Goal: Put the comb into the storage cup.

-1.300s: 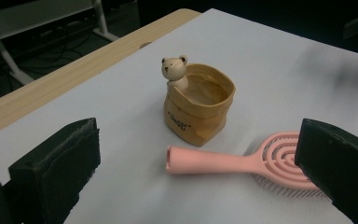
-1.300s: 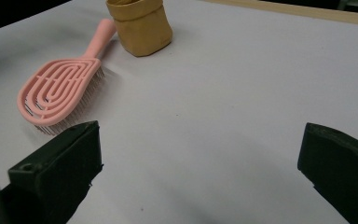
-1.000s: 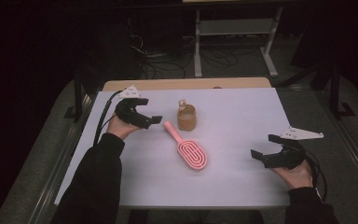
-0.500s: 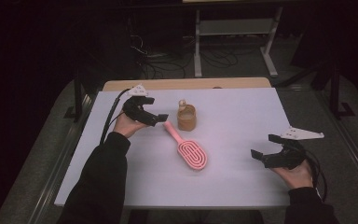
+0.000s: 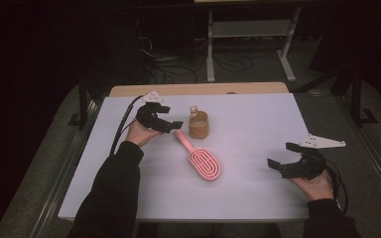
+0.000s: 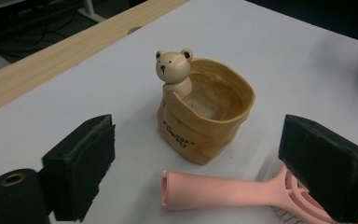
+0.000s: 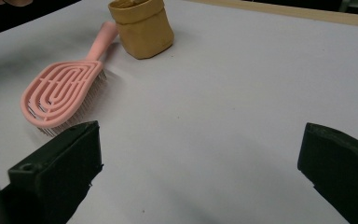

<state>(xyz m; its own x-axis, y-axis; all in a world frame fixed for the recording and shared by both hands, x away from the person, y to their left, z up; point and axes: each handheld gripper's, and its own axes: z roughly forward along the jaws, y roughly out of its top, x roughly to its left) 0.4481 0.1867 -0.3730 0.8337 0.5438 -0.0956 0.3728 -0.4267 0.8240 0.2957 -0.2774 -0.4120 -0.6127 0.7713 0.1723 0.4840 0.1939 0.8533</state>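
A pink hairbrush (image 5: 200, 157) lies flat near the middle of the white table (image 5: 258, 124), its handle pointing up-left. Just behind the handle stands a tan bag-shaped pot with a small bear head on its rim (image 5: 198, 124). My left gripper (image 5: 171, 125) is open, right at the handle's end; in the left gripper view the handle (image 6: 223, 191) lies between the jaws and the pot (image 6: 205, 116) stands just beyond. My right gripper (image 5: 281, 157) is open at the table's right edge, with nothing in it. Its view shows the brush (image 7: 63, 91) and pot (image 7: 142, 28) farther off.
A wooden strip (image 5: 198, 89) runs along the table's far edge. Beyond it the dark floor holds cables and a metal stand (image 5: 250, 29). Grey floor borders the table on both sides.
My left gripper has moved right and forward, from the table's left part to the end of the brush handle beside the pot. The right gripper has stayed put.
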